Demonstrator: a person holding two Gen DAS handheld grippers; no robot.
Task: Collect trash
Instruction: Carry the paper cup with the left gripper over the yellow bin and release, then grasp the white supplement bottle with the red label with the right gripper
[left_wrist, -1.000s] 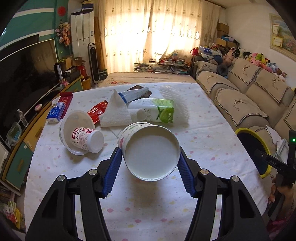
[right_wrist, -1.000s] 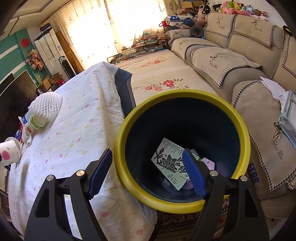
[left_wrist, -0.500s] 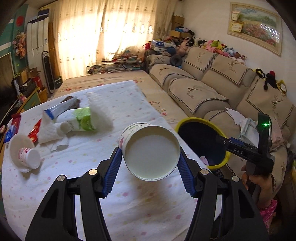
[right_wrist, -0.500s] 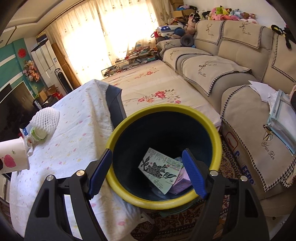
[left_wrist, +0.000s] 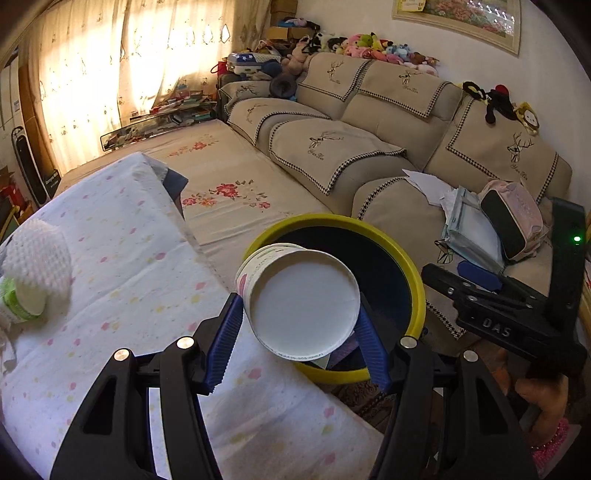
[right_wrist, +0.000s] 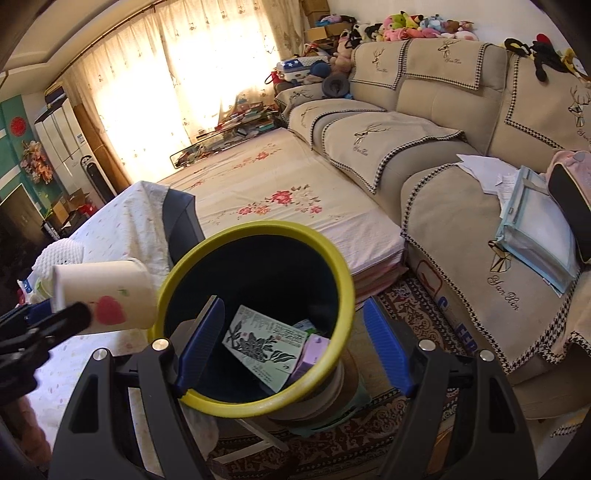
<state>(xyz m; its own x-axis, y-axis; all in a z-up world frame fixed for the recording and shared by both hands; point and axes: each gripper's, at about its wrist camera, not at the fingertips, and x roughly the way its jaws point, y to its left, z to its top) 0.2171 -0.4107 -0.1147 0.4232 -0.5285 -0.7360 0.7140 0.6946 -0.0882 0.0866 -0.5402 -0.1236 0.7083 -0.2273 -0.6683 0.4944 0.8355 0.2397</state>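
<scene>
My left gripper (left_wrist: 301, 343) clamps the white paper cup (left_wrist: 301, 301) at the yellow-rimmed dark bin's (left_wrist: 413, 273) nine o'clock edge; my right gripper (right_wrist: 293, 347) stands apart, empty.

Your left camera sits low behind the left gripper (left_wrist: 299, 332), over the table's (left_wrist: 110, 258) right edge, and looks across it toward the sofa (left_wrist: 369, 147) with the yellow bin (left_wrist: 413, 273) close in front. Your right camera sits just above the bin (right_wrist: 332, 266), very near, and looks down into it and on toward the window curtains (right_wrist: 184, 74). Both views share the bin, the paper cup (left_wrist: 306, 299) (right_wrist: 107, 299), the table's right edge and the sofa.
</scene>
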